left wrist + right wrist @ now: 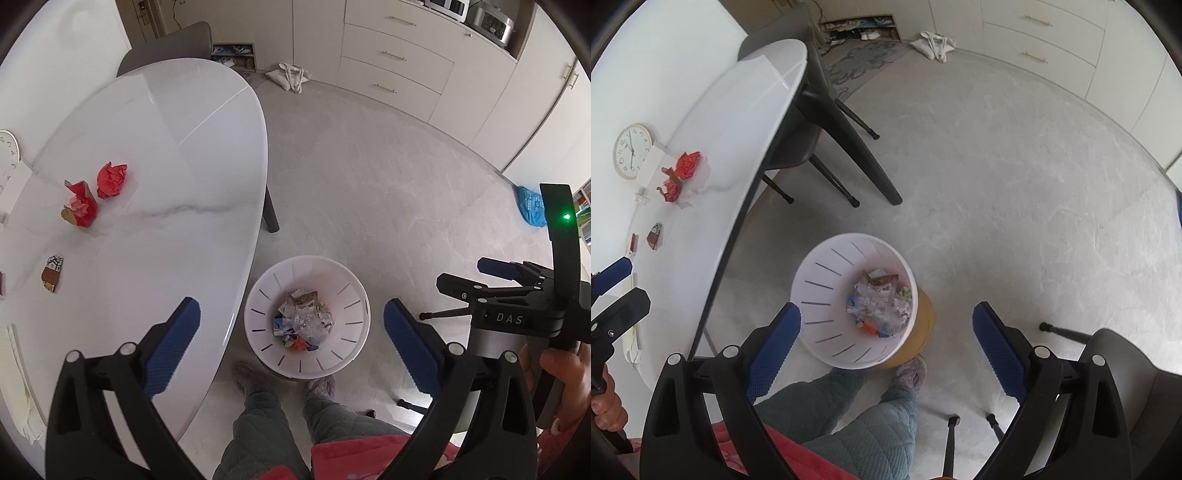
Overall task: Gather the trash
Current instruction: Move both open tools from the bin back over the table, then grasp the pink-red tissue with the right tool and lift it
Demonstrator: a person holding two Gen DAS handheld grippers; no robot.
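on the left, the white table [155, 155] had trash on it: a red paper ball [112, 180], a torn red wrapper [80, 204] just beside it, and a small brown wrapper [52, 274] nearer the person. a round clock [631, 151] lay at the far side. the left gripper [291, 334] was wide open and held nothing. it hung over the white bin [266, 295] on the floor, close to the table edge. the bin had crumpled wrappers [303, 321] at the bottom. the right gripper [886, 338] was also wide open with nothing in it, above the same bin.
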